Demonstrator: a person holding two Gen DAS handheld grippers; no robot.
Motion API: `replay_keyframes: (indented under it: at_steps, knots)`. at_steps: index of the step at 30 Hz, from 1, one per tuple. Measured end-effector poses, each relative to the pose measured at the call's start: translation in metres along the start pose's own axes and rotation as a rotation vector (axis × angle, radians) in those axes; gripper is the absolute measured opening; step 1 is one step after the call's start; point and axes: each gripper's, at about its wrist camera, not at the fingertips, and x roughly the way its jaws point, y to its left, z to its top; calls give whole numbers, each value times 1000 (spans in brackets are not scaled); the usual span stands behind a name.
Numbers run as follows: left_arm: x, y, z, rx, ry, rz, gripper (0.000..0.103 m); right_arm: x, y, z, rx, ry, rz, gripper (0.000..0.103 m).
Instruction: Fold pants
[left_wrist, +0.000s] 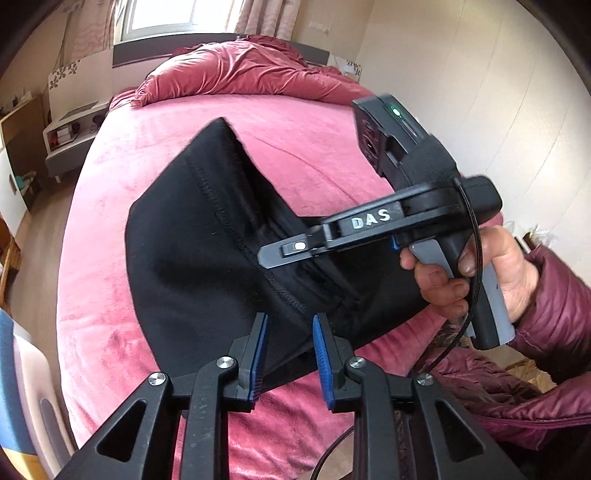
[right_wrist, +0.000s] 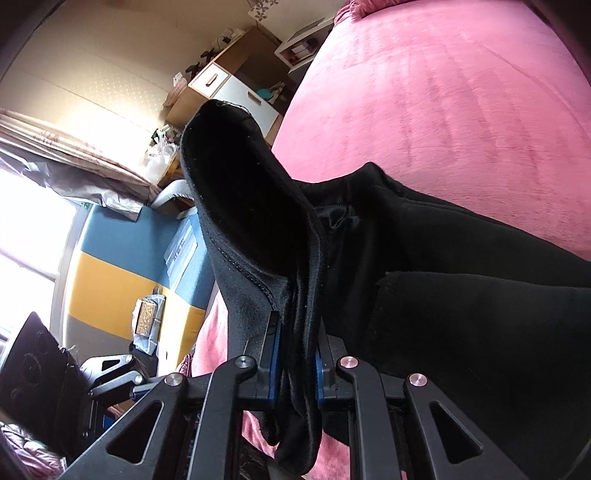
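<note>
Black pants (left_wrist: 192, 243) lie partly bunched on the pink bed cover (left_wrist: 147, 155), one part raised toward the right. My left gripper (left_wrist: 290, 347) is open, its blue pads on either side of the near edge of the pants, not closed on them. My right gripper (right_wrist: 297, 354) is shut on a thick fold of the pants (right_wrist: 443, 295) and lifts it; a flap stands up in front of the camera. In the left wrist view the right gripper (left_wrist: 273, 256) comes in from the right, held by a hand (left_wrist: 480, 273).
A crumpled red duvet (left_wrist: 243, 70) lies at the head of the bed. A white bedside unit (left_wrist: 70, 129) and a wooden cabinet (right_wrist: 229, 85) stand along the bed's left side. A blue and yellow panel (right_wrist: 122, 269) stands beside the bed.
</note>
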Motion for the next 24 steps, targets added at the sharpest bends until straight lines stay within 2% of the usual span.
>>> replay_keyframes:
  at_steps: [4,9,12,14,19,24]
  knots:
    - [-16,24,1,-89,-34,-62,25,-3,0,-2,18,-11,4,14]
    - [-41,88,1,-332,-140,-111,25,-15,8,-2,12,-38,33,14]
    - [-47,131,-2,-466,-178,-67,25,-24,22,1,-10,-62,49,14]
    - [-45,150,-1,-519,-173,-41,25,-31,31,3,-26,-79,57,14]
    - [-22,164,2,-553,-148,-27,25,-61,40,-3,-48,-137,82,14]
    - [10,141,13,-503,-110,-71,26,-101,19,-22,15,-210,48,14]
